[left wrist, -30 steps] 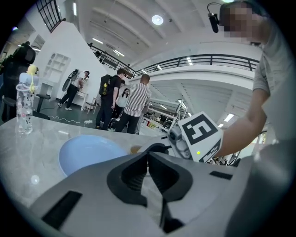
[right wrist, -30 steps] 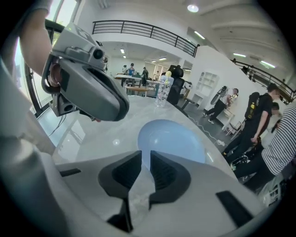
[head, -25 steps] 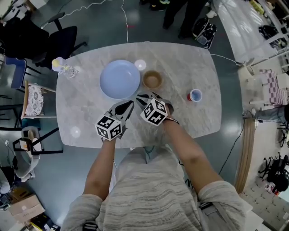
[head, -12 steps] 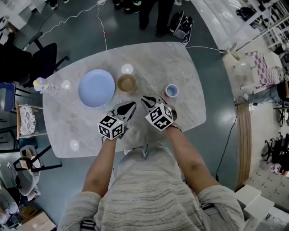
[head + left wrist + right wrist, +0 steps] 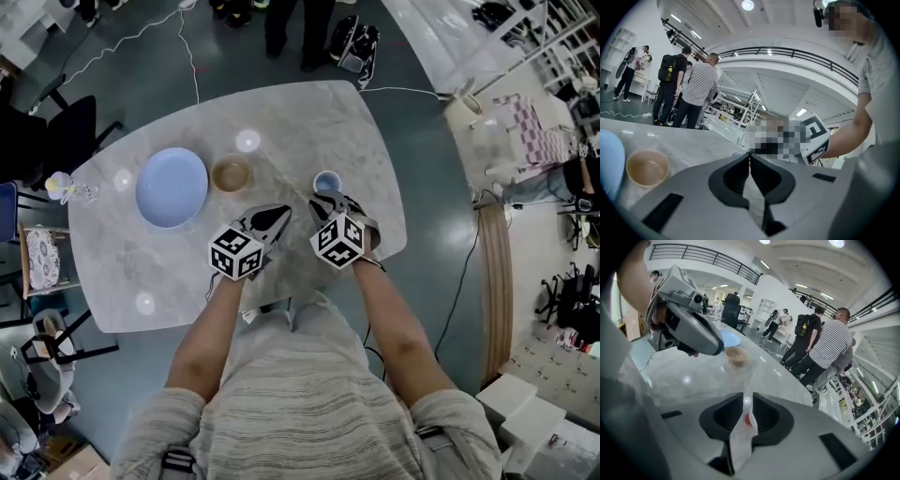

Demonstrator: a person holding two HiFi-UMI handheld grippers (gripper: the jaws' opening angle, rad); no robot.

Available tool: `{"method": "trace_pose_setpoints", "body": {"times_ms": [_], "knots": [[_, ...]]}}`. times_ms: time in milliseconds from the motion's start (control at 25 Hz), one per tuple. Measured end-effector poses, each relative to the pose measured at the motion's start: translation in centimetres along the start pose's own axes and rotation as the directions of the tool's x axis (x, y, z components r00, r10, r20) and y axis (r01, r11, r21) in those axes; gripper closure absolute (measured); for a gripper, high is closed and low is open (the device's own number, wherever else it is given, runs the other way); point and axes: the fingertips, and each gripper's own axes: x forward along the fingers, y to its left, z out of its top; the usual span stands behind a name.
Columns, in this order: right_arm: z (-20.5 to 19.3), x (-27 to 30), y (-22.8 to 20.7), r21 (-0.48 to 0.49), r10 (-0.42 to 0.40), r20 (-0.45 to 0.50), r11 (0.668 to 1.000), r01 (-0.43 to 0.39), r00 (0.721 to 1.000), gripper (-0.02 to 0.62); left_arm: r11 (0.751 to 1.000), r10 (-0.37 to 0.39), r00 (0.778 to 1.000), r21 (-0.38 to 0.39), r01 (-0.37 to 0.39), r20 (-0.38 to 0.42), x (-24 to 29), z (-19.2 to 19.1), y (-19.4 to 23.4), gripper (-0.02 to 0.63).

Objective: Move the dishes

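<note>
Your left gripper jaws together, right gripper jaws a slit apart, cup upright just beyond toward the right edge, bowl mouth up, plate flat.

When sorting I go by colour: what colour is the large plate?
Pale blue; the large round plate shows best in the head view.

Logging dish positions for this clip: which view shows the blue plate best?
Head view: the whole blue plate lies in sight from above. Left gripper view catches only its edge; right gripper view shows a distant, partly hidden sliver.
</note>
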Motion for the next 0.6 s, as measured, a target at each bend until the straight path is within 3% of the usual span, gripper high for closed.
{"method": "trace_pose_setpoints", "body": {"times_ms": [240, 440, 600], "knots": [[-3.0, 0.6, -1.4, -0.155, 0.017, -0.091, 0.987, -0.031, 0.996, 0.506, 1.0, -0.015, 1.0, -0.008, 0.014, -0.024, 2.5, -0.4, -0.8, 0.583], [-4.7, 2.1, -1.4, -0.299, 0.066, -0.176, 0.947, -0.117, 0.982, 0.505, 1.0, -0.006, 1.0, -0.017, 0.005, -0.028, 3.5, -0.8, -0.4, 0.584], [-5.1, 3.1, -0.9, -0.36, 0.08, -0.22, 0.919, -0.157, 0.972, 0.503, 1.0, 0.006, 1.0, -0.027, -0.007, -0.029, 3.6, -0.9, 0.1, 0.584]]}}
